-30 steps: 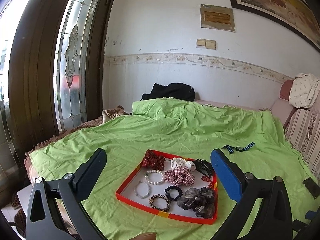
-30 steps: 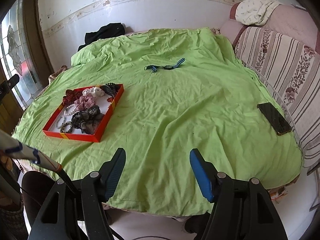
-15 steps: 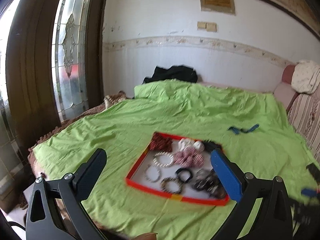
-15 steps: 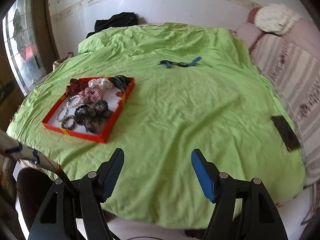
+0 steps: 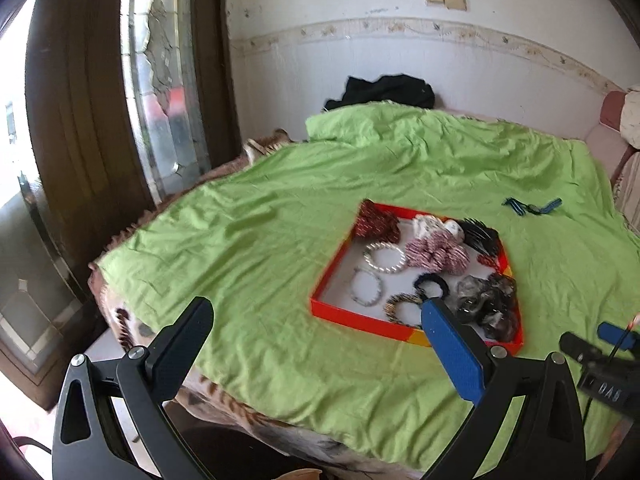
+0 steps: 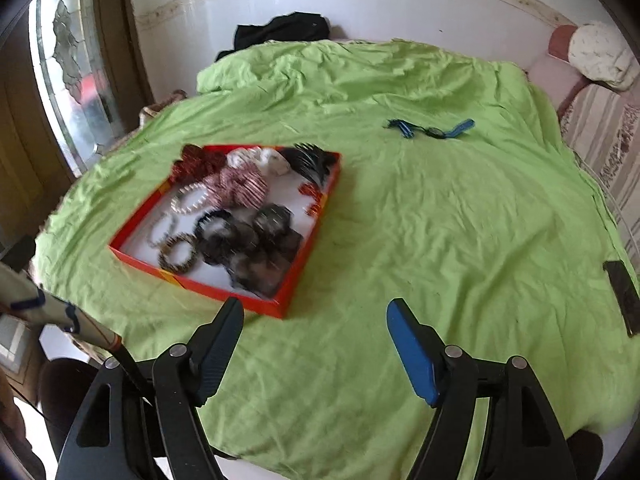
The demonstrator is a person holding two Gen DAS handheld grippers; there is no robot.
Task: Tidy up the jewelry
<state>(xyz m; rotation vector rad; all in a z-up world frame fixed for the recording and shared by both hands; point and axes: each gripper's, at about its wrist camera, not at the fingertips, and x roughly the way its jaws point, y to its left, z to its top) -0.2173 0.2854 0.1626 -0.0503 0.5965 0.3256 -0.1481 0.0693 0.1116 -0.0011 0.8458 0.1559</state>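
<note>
A red tray (image 5: pixel 331 266) (image 6: pixel 200 285) with a white floor lies on the green bed sheet (image 5: pixel 260 248). In it are a pearl bracelet (image 5: pixel 384 258) (image 6: pixel 188 200), a red plaid scrunchie (image 5: pixel 436 252) (image 6: pixel 240 188), a dark sheer scrunchie (image 5: pixel 488 308) (image 6: pixel 256 248), a black hair tie (image 5: pixel 432 284) and beaded bracelets. My left gripper (image 5: pixel 316 312) hangs open and empty over the tray's near left corner. My right gripper (image 6: pixel 316 308) is just short of the tray's near right corner, its jaws opening with nothing between them. A blue striped strap (image 5: pixel 532 206) (image 6: pixel 430 130) lies loose beyond the tray.
A dark phone (image 6: pixel 624 296) rests near the bed's right edge. A black garment (image 6: pixel 280 30) is bunched at the far end by the wall. A glass-panelled door (image 5: pixel 164 80) stands to the left, striped upholstery (image 6: pixel 600 132) to the right.
Both grippers have come closer to the bed. The tray looks larger and nearer the middle in the right wrist view, and has shifted right in the left wrist view. The right jaws stand slightly wider.
</note>
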